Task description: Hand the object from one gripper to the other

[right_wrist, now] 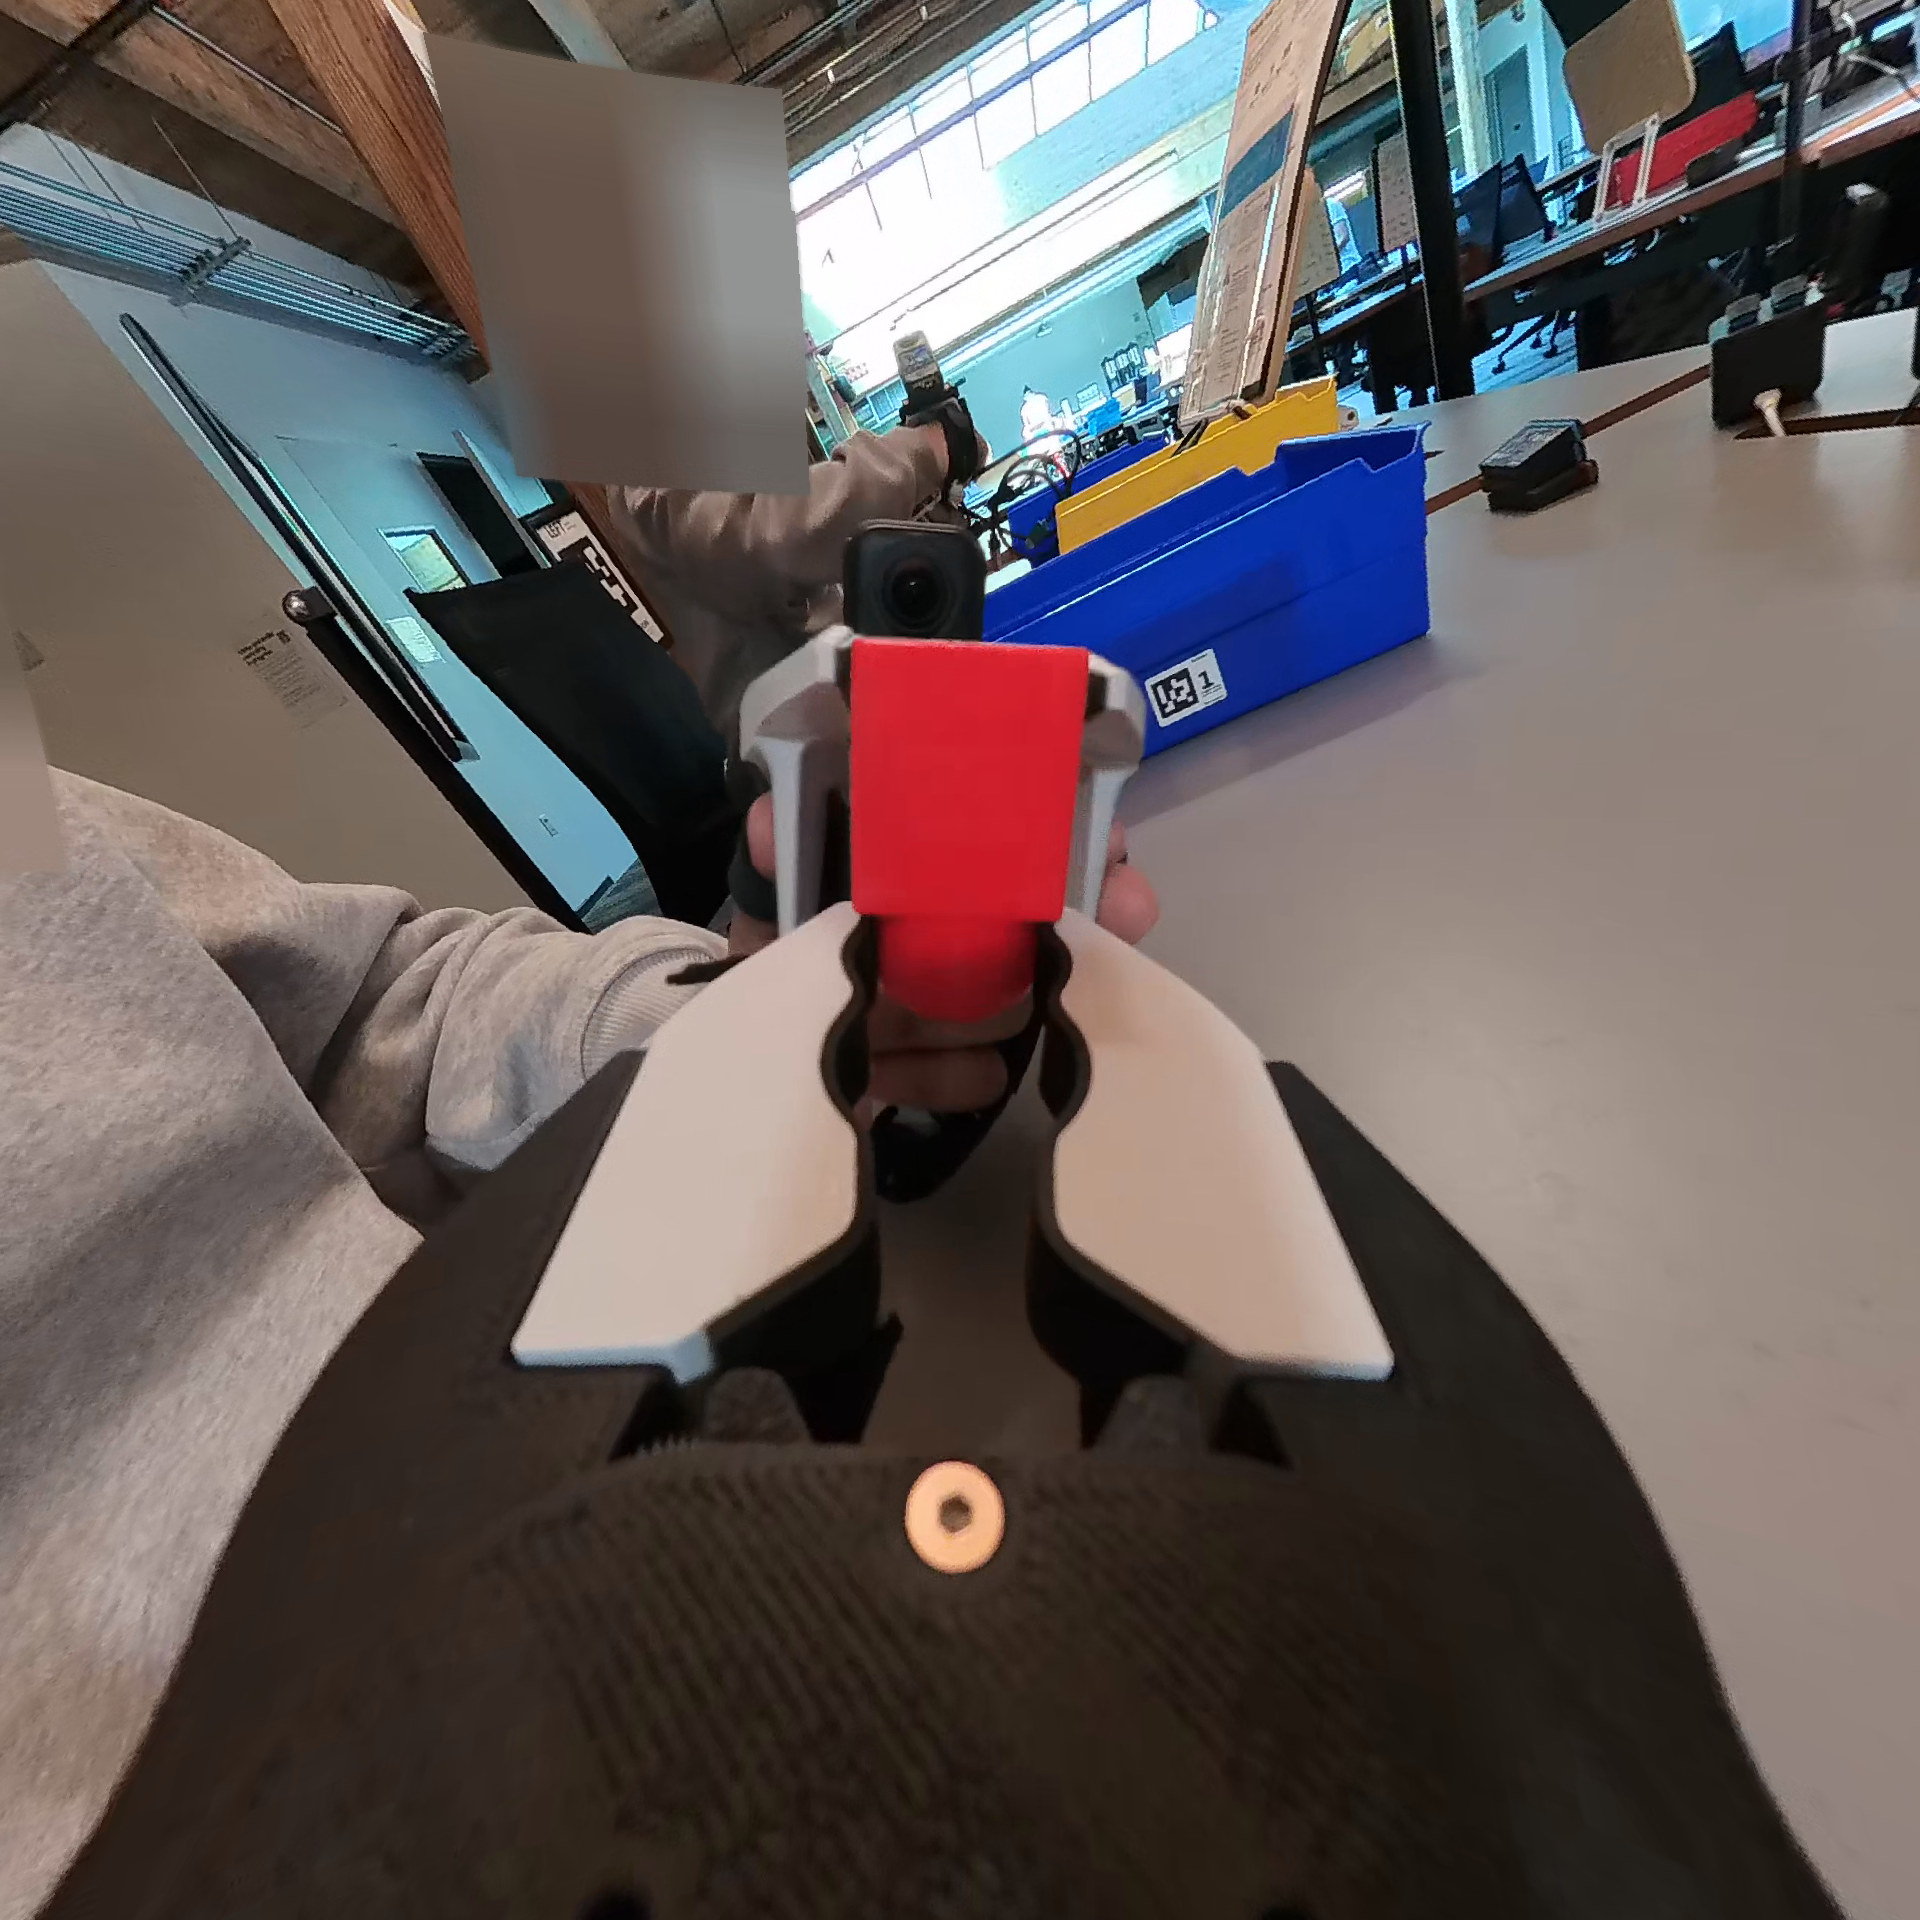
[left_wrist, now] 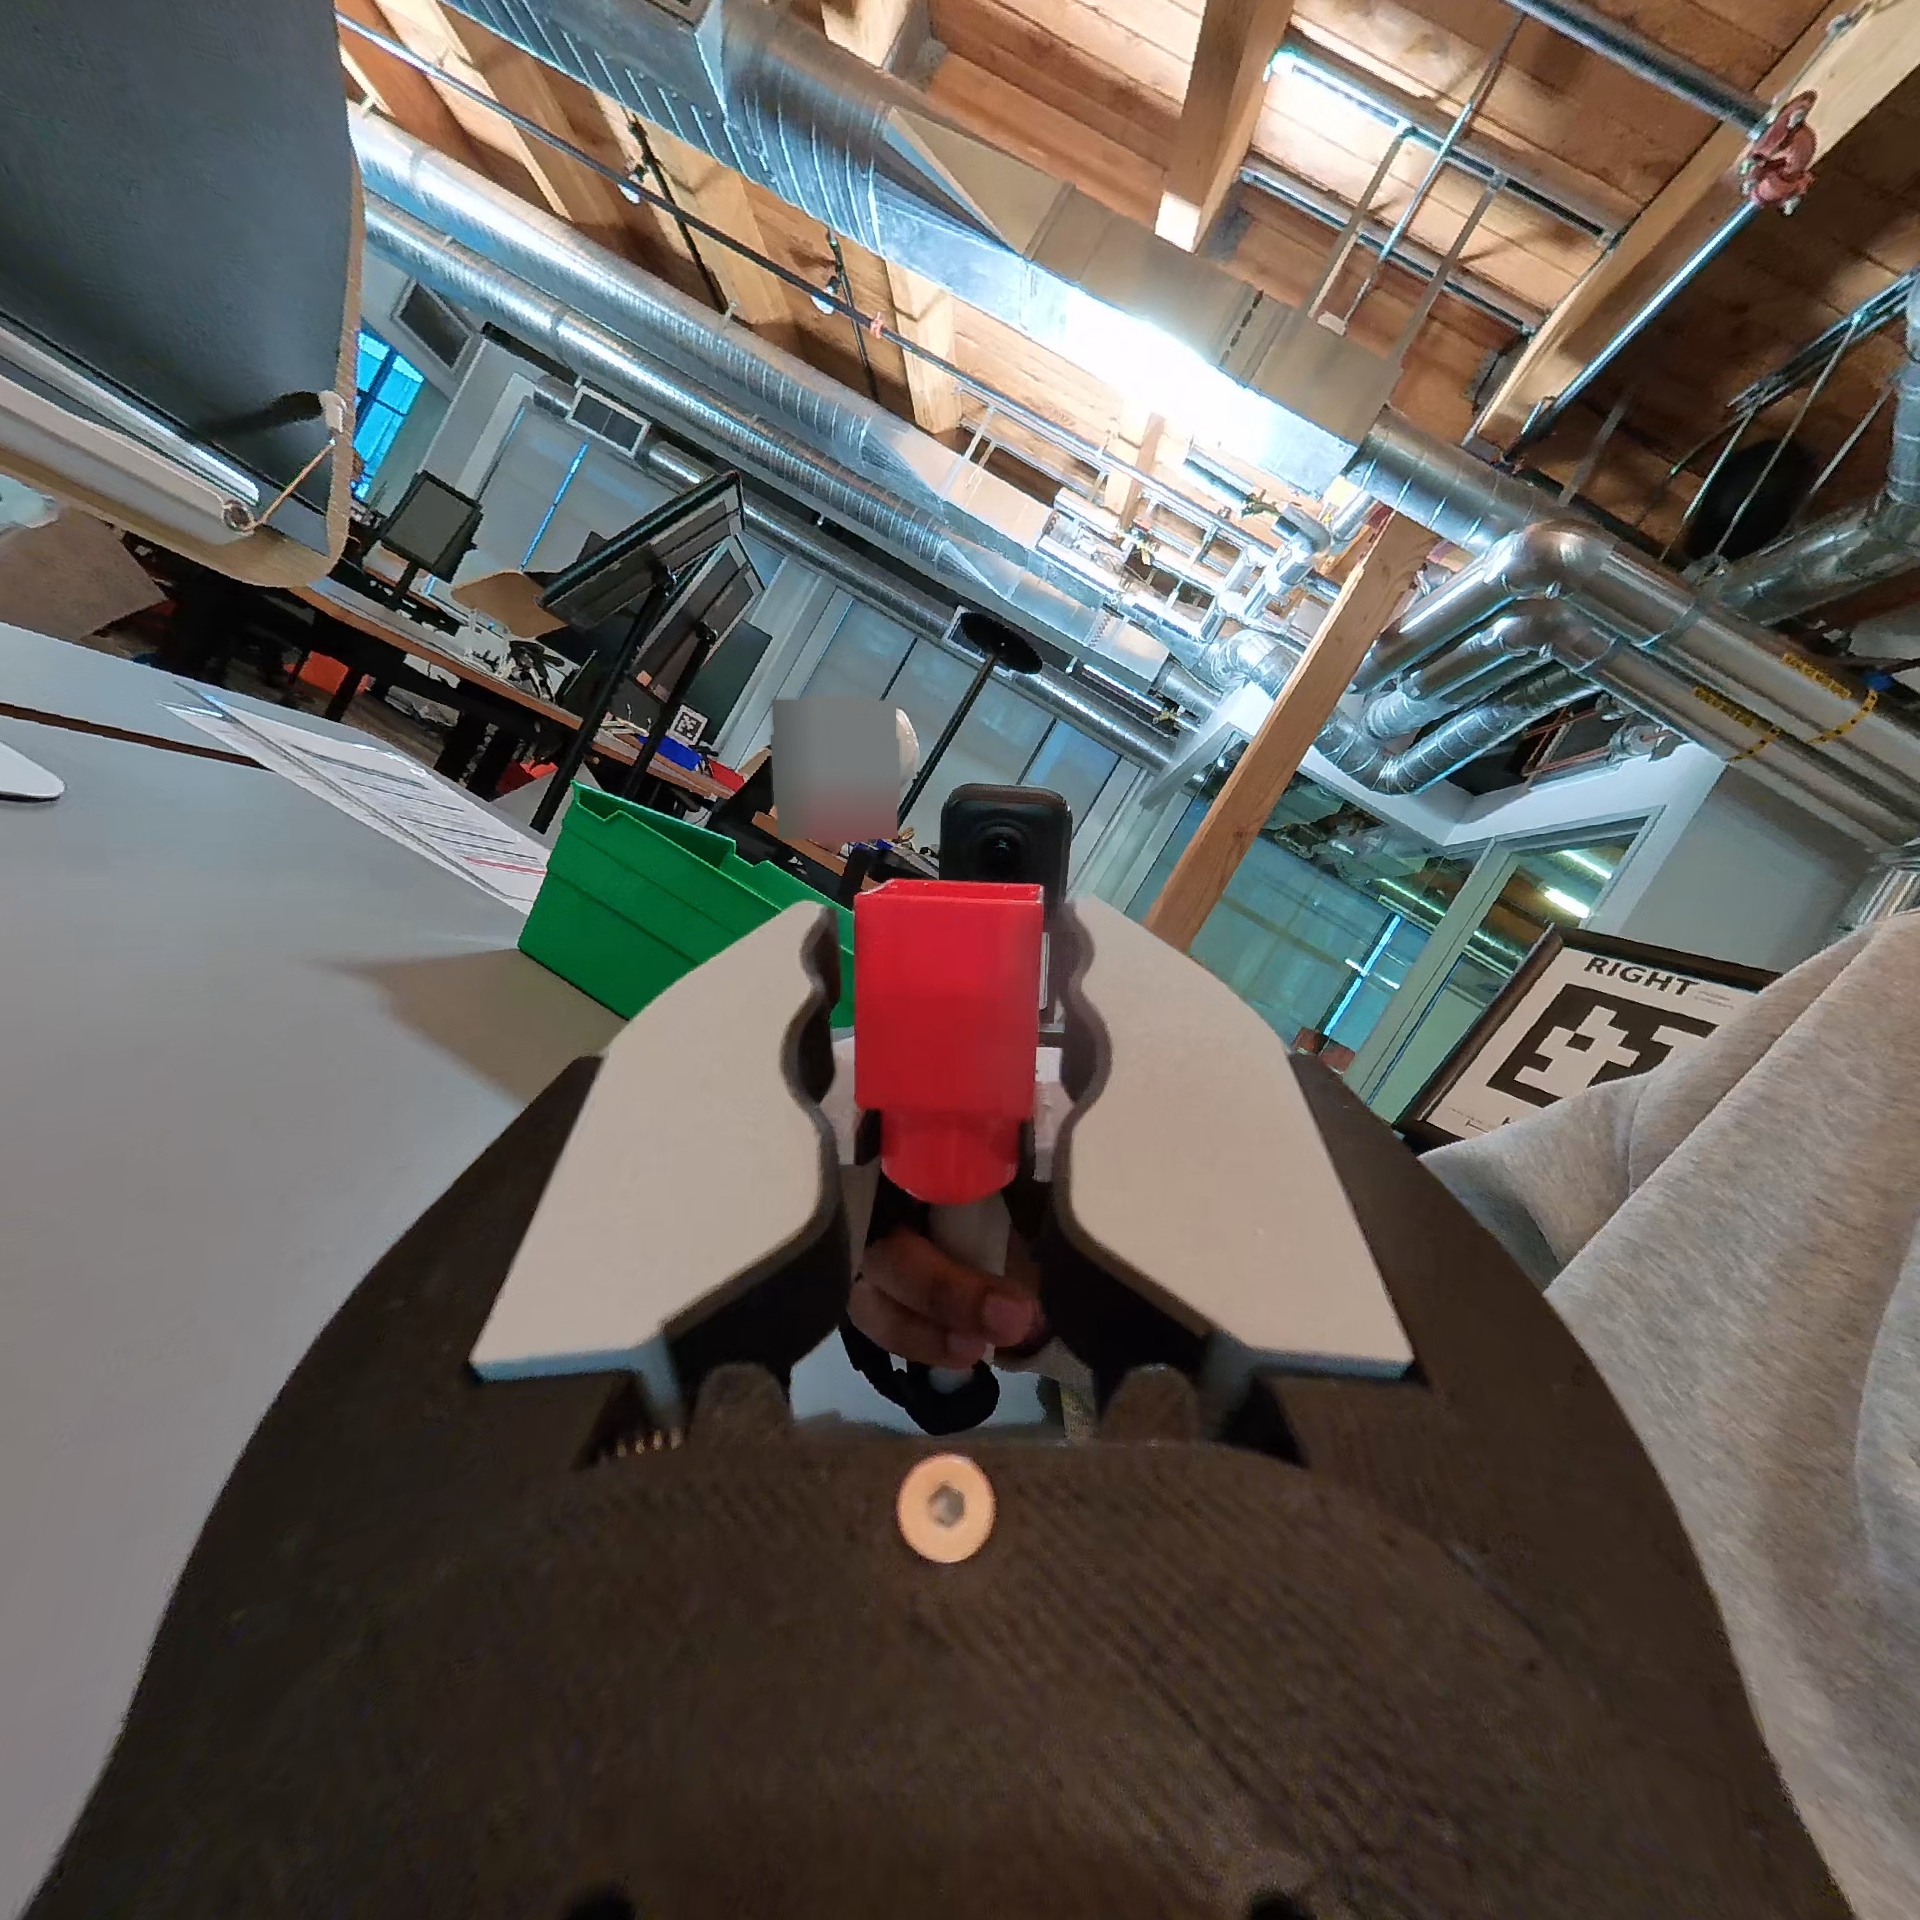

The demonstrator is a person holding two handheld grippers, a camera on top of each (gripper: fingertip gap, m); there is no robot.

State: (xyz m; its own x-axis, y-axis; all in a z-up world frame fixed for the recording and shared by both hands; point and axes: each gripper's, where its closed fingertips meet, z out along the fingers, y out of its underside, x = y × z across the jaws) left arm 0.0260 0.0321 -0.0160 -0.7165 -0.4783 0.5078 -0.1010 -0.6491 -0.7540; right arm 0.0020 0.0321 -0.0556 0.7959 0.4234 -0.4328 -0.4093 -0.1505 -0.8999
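A red object point(left_wrist: 945, 997) with a square upper block and a round lower neck is held in the air between the two grippers, which face each other. My left gripper point(left_wrist: 948, 925) is closed around the square block, with a thin gap showing on each side in the left wrist view. In the right wrist view its grey fingers point(right_wrist: 795, 790) flank the block point(right_wrist: 966, 779). My right gripper point(right_wrist: 951, 940) pinches the round neck with its fingertips. Its white fingertips point(left_wrist: 1049, 1091) show behind the block in the left wrist view.
The grey table point(right_wrist: 1558, 935) lies below. A green bin point(left_wrist: 623, 914) and a paper sheet point(left_wrist: 364, 790) lie behind the left gripper's view. A blue bin point(right_wrist: 1247, 582), a yellow bin point(right_wrist: 1226, 436) and a black device point(right_wrist: 1532, 473) stand farther off. A grey sleeve point(left_wrist: 1714, 1247) is at the side. Tip to tip, the grippers are about 5 centimetres apart.
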